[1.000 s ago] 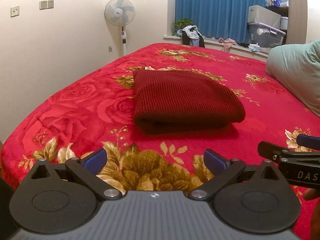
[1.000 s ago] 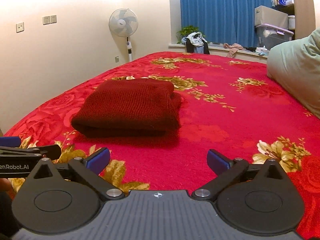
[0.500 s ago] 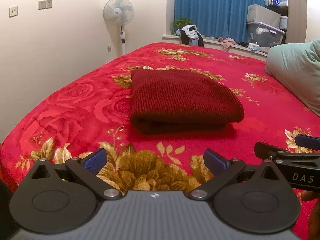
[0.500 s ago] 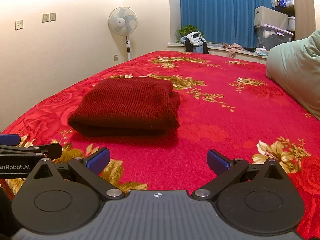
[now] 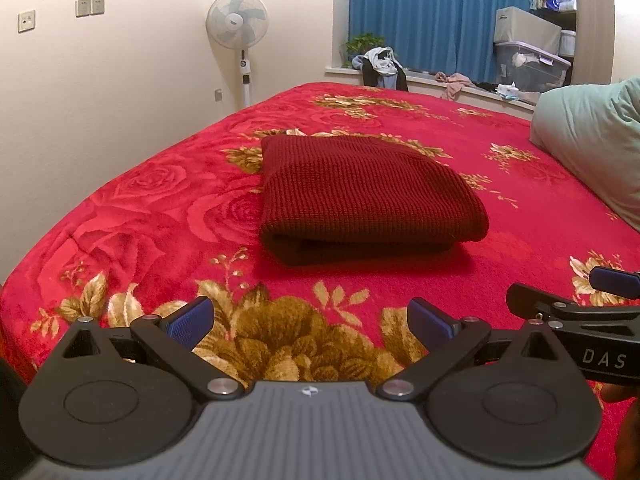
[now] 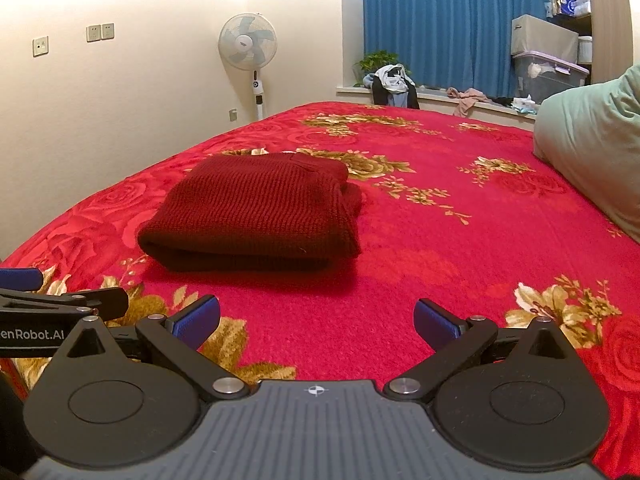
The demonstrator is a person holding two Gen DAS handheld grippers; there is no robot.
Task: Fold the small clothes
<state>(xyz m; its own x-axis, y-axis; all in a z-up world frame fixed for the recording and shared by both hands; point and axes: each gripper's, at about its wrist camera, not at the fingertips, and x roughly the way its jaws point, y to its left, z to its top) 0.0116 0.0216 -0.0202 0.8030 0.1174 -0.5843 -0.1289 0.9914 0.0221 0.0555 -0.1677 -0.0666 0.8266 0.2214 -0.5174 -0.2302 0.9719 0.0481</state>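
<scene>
A dark red knitted sweater (image 5: 360, 196) lies folded into a neat rectangle on the red floral bedspread (image 5: 160, 216); it also shows in the right wrist view (image 6: 256, 216). My left gripper (image 5: 310, 320) is open and empty, held low over the bed's near edge, short of the sweater. My right gripper (image 6: 316, 320) is open and empty, beside the left one and to the right of the sweater. Each gripper shows at the edge of the other's view.
A pale green pillow (image 5: 592, 140) lies at the bed's right side. A standing fan (image 5: 238, 36) stands by the wall at the far left. Blue curtains (image 5: 432, 12), a window sill with clothes and storage boxes (image 5: 528, 60) are behind the bed.
Both grippers have drawn back slightly from the folded sweater and stayed open. The sweater has not moved.
</scene>
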